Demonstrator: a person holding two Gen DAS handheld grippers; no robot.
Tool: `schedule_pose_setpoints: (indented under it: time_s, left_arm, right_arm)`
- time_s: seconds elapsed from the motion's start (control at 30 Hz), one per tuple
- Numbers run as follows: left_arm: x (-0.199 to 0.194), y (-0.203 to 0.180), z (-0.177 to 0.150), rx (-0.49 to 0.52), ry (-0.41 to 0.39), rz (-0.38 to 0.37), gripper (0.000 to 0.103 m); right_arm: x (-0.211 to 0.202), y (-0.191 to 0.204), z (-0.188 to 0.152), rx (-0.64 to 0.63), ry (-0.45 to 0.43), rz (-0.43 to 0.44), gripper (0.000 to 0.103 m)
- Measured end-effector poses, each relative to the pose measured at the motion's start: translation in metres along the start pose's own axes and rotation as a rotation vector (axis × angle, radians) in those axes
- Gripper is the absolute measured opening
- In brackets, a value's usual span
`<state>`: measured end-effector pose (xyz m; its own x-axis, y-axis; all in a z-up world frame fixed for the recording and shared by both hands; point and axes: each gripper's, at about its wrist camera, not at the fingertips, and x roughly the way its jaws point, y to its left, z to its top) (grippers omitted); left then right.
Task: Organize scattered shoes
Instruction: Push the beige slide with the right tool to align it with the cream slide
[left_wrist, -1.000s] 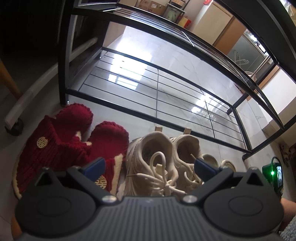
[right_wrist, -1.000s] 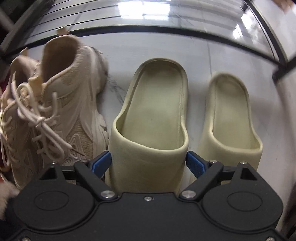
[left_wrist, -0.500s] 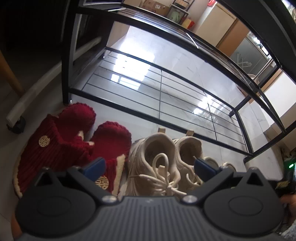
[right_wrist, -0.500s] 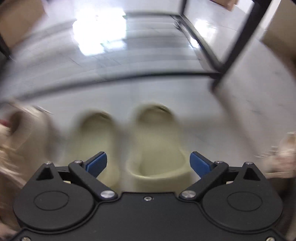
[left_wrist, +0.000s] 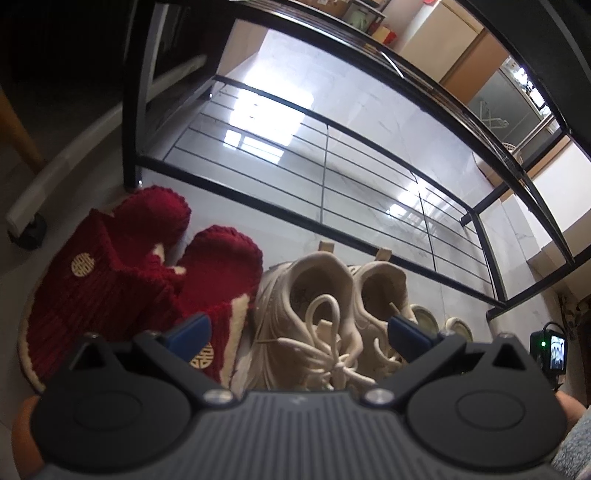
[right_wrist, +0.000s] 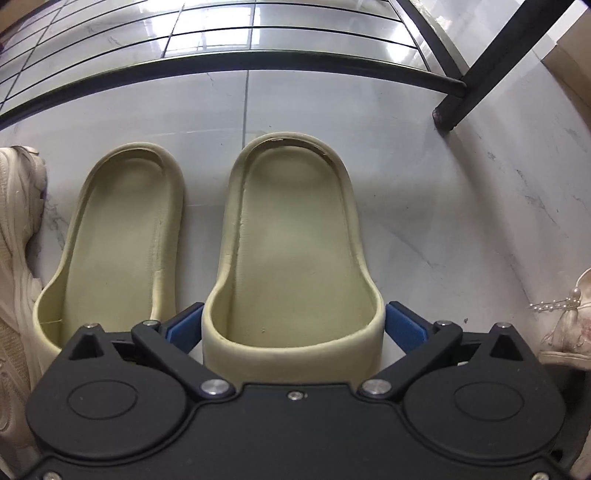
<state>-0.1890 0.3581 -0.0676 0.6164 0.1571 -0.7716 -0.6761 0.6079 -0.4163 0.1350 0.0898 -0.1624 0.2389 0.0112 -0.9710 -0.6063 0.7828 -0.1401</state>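
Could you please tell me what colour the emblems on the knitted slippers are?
Gold, on the dark red knitted slippers; they show best in the left wrist view.

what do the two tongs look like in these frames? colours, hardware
Left tongs: ribbed grey body, black linkage arms, silver pivot screws, blue pads. Right tongs: smooth black body, the same black links, silver screws and blue pads. No cables or sleeves visible.
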Motion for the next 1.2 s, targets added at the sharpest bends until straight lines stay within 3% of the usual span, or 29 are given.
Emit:
schedule_pose_setpoints:
  time_s: [0.13,0.33,0.47,0.6,0.67,0.77,0.87,1.0,1.2]
  left_arm:
    - [-0.001,0.000,0.000,-0.001,-0.006,0.002,0.102]
    - [-0.007,0.008,0.004,-0.041,-0.036,0.014,0.102]
    - [-0.012,0.015,0.009,-0.073,-0.071,0.031,0.102]
    - [-0.018,0.021,0.013,-0.098,-0.108,0.055,0.102]
    - [-0.019,0.024,0.015,-0.114,-0.110,0.056,0.102]
    - [-0.019,0.027,0.015,-0.134,-0.098,0.047,0.102]
    - [-0.019,0.027,0.014,-0.137,-0.091,0.035,0.102]
    - [-0.017,0.024,0.013,-0.125,-0.084,0.030,0.102]
    - [-0.011,0.025,0.009,-0.132,-0.053,0.042,0.102]
  right_arm:
    - [-0.006,0.000,0.001,0.016,-0.016,0.040,0.101]
    - [-0.009,0.002,0.001,0.025,0.037,-0.024,0.101]
    - [-0.044,0.010,-0.002,0.011,-0.071,-0.055,0.101]
    - [-0.087,0.040,0.003,-0.037,-0.222,0.040,0.101]
    - [-0.095,0.055,0.006,-0.077,-0.238,0.069,0.101]
    - [-0.088,0.070,0.010,-0.137,-0.223,-0.021,0.100]
    - [-0.078,0.050,0.009,-0.090,-0.226,-0.077,0.100]
    - [-0.055,0.000,0.005,0.068,-0.194,0.009,0.100]
    - [-0.032,-0.010,0.001,0.014,-0.133,0.085,0.101]
